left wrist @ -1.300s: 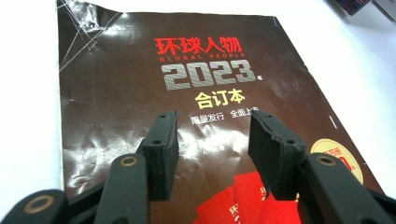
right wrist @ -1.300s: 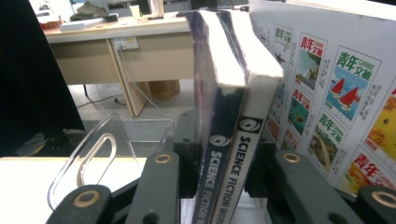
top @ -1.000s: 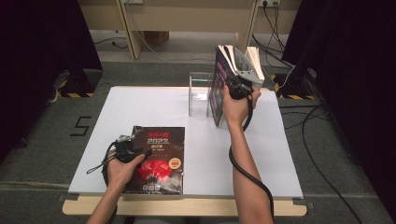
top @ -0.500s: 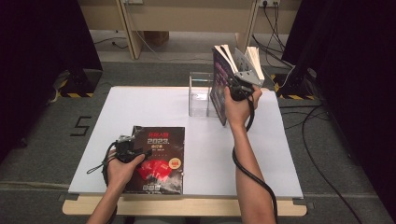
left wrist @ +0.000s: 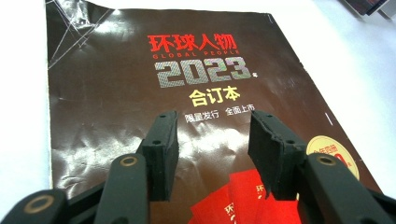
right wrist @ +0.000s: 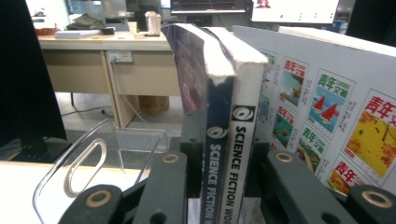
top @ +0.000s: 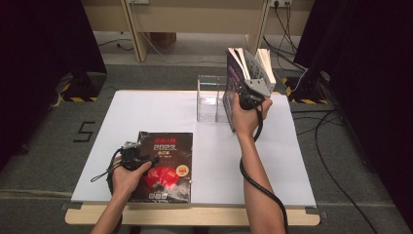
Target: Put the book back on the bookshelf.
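Your right gripper [right wrist: 219,196] has its jaws clamped on two upright "SCIENCE FICTION" paperbacks [right wrist: 229,140] beside the clear acrylic rack [top: 212,97]. Your left gripper [left wrist: 212,144] holds its jaws apart over the dark "GLOBAL PEOPLE 2023" magazine [left wrist: 140,88], flat on the white worktop [top: 160,112].

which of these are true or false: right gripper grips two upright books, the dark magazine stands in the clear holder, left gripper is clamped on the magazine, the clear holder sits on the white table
1. The right gripper grips two upright books. True: both "Science Fiction" spines sit between its jaws.
2. The dark magazine stands in the clear holder. False: it lies flat on the white table, near the front edge.
3. The left gripper is clamped on the magazine. False: its jaws stand open above the cover.
4. The clear holder sits on the white table. True: it stands near the far edge, beside the held books.
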